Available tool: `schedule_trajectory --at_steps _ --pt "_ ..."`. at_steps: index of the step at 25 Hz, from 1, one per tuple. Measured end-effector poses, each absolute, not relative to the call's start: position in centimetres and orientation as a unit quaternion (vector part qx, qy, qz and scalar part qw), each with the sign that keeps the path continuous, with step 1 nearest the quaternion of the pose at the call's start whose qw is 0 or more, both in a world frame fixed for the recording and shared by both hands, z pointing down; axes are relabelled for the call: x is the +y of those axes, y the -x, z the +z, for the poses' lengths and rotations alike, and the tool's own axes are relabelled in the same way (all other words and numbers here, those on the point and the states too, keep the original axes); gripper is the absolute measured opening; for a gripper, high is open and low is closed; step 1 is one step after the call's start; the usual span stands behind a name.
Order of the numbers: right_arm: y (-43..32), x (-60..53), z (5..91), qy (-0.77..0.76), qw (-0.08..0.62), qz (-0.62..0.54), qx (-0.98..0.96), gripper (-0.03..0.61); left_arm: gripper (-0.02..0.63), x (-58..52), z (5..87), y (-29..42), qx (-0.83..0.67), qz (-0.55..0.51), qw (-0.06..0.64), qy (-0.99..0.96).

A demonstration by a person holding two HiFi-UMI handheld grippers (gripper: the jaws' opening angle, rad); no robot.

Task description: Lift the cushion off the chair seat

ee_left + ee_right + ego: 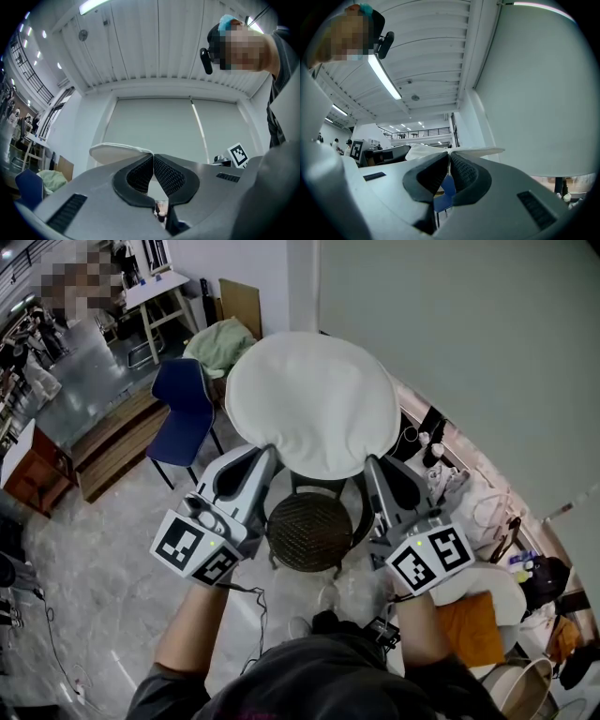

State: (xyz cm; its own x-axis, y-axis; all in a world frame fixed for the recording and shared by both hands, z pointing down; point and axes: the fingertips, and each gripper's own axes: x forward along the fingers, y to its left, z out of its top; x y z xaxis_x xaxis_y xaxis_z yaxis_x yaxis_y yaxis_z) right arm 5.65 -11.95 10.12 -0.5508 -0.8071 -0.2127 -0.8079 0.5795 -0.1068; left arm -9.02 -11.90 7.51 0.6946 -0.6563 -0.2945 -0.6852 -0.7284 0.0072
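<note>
A round white cushion hangs in the air above a dark round chair seat, clear of it. My left gripper is shut on the cushion's near left edge, and my right gripper is shut on its near right edge. In the left gripper view the cushion shows as a thin white disc pinched at the tips of the left gripper. The right gripper view has the cushion's edge caught at the tips of the right gripper. Both grippers tilt slightly upward.
A blue chair stands to the left, with a green cloth behind it. A pale wall runs along the right. Bags, cables and an orange cushion crowd the floor at the right. A wooden step lies at the left.
</note>
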Motion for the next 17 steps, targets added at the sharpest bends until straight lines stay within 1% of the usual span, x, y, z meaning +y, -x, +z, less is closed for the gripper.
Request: schedule_trajectory --at_steps 17 --pt "-5.46 -12.80 10.29 0.459 0.115 0.000 0.881 0.026 0.014 -12.70 7.63 9.17 0.367 0.140 0.049 0.918"
